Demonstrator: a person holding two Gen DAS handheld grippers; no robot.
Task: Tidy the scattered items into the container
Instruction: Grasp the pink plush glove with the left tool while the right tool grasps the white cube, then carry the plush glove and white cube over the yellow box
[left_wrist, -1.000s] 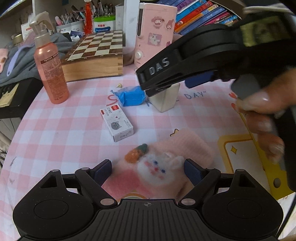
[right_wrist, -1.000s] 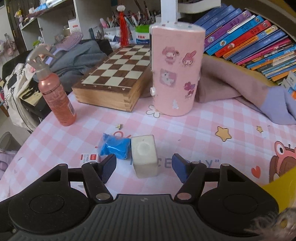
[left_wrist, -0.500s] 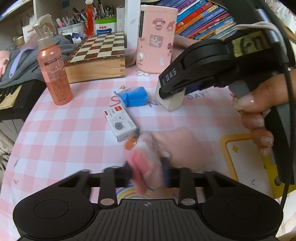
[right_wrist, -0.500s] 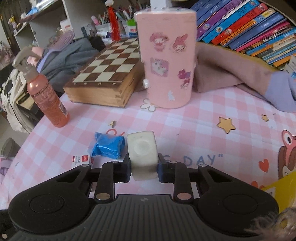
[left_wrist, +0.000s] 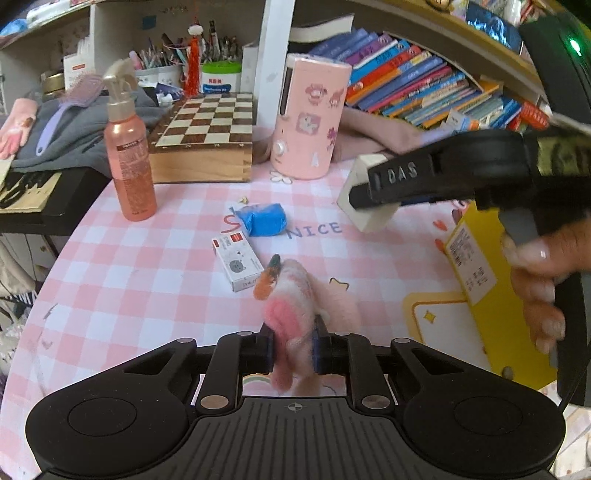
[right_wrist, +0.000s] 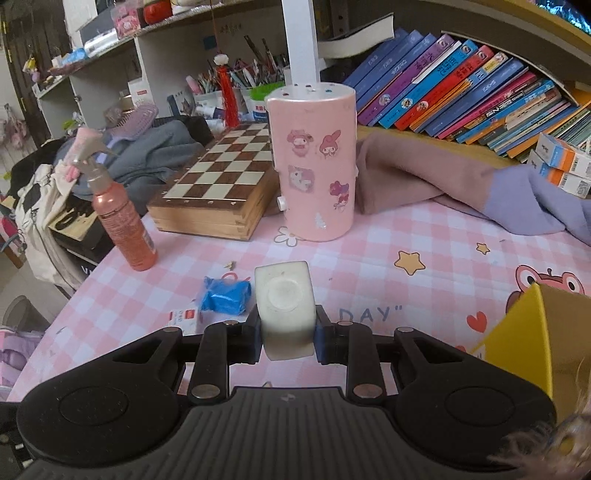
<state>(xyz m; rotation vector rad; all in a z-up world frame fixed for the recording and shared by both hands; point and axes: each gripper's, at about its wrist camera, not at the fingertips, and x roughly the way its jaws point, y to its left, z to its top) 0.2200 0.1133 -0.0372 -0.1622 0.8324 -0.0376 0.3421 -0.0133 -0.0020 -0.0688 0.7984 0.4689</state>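
Fingers of the left gripper (left_wrist: 292, 349) pinch a fluffy pink glove (left_wrist: 295, 314), which bunches up between the pads and hangs clear of the checked tablecloth (left_wrist: 140, 295). Ahead of those fingers lie a small white box (left_wrist: 242, 264) and, beyond it, a blue packet (left_wrist: 264, 219). The right gripper (right_wrist: 287, 332) is clamped on a cream block (right_wrist: 286, 306), lifted off the cloth. To the right of its fingers stands the yellow box (right_wrist: 524, 332).
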